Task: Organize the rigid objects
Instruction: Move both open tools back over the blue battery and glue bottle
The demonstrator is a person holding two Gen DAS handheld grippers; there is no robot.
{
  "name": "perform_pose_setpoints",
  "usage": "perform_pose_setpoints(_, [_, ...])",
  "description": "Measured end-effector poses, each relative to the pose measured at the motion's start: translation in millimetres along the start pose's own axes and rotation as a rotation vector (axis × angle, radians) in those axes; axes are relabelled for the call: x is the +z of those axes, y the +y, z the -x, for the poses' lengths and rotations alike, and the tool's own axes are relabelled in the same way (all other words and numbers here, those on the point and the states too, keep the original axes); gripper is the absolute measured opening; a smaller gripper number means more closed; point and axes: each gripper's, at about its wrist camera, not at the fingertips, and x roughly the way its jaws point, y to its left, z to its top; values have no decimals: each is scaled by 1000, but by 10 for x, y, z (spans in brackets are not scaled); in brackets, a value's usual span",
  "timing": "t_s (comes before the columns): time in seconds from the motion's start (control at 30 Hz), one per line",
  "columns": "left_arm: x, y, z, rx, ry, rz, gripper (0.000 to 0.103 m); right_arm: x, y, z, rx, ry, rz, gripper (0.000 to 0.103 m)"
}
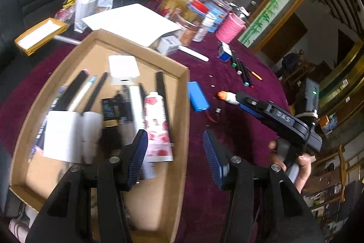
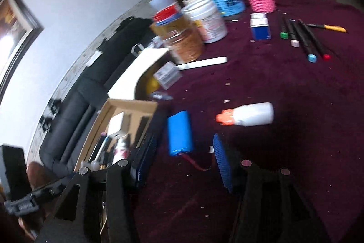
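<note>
Cardboard tray (image 1: pixel 184 111) already holds pens and tubes laid side by side – collection point; left gripper (image 1: pixel 175 156) hangs wide and empty at its rim. Right gripper (image 2: pixel 182 163), spread and empty, frames blue battery pack (image 2: pixel 180 132) on the cloth – probable next pick

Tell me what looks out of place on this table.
The blue battery pack and the white glue bottle lie loose on the maroon cloth, outside the cardboard tray where similar items are gathered. Four markers also sit apart. Nothing looks spilled or broken.
</note>
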Motion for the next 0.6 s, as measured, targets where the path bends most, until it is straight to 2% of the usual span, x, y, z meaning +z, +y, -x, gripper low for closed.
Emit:
perform_pose_setpoints(0.13, [-19,-257,-98,-13,19,-48,49,7,-77,6,-55,-11,-1,47])
perform_pose_setpoints(0.4, [-43,-656,-261,-17,23,-97,49,11,-178,-44,-77,20,-26,47])
perform_pose_setpoints(0.6, [-66,-760,-449,-32,80,-82,49,20,-261,-18,-87,21,-56,47])
